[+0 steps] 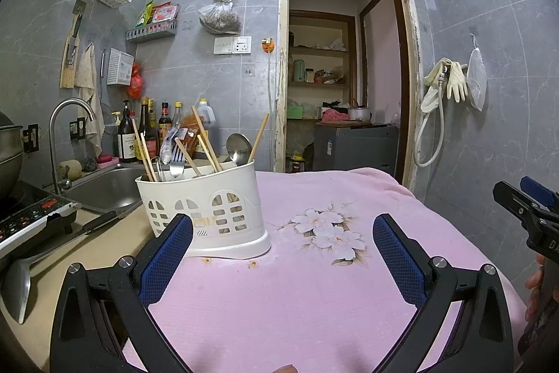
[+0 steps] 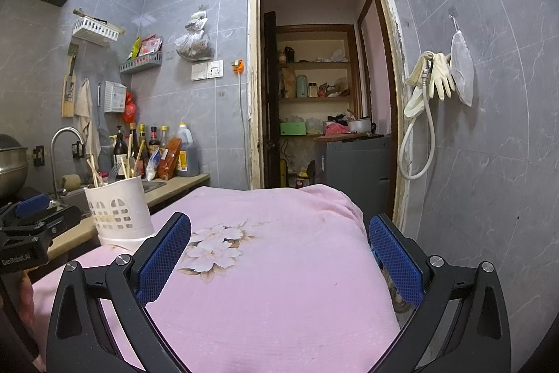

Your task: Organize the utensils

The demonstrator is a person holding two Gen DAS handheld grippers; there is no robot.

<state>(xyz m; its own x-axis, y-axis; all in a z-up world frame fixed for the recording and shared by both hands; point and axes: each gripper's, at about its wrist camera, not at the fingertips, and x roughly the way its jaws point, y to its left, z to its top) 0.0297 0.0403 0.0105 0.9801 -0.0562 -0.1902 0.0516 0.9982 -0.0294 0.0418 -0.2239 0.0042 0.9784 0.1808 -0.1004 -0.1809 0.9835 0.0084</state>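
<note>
Both the left gripper [image 1: 283,245] and right gripper [image 2: 279,245] hang released. The utensil holder [image 1: 206,208] at the pink cloth's [image 1: 314,296] left edge looks light and tippy; pinch the stiff chopsticks [image 1: 206,137] mid-shaft.

Left gripper [image 1: 282,249]: black angular plastic frame, triangular cutouts, silver round screws, blue mesh-textured pads [image 1: 167,259] on fingers. Right gripper [image 2: 279,249]: same build, same blue pads [image 2: 164,259]. White "GenRobot.AI" lettering on black body. Bare skin at frame edges.
</note>
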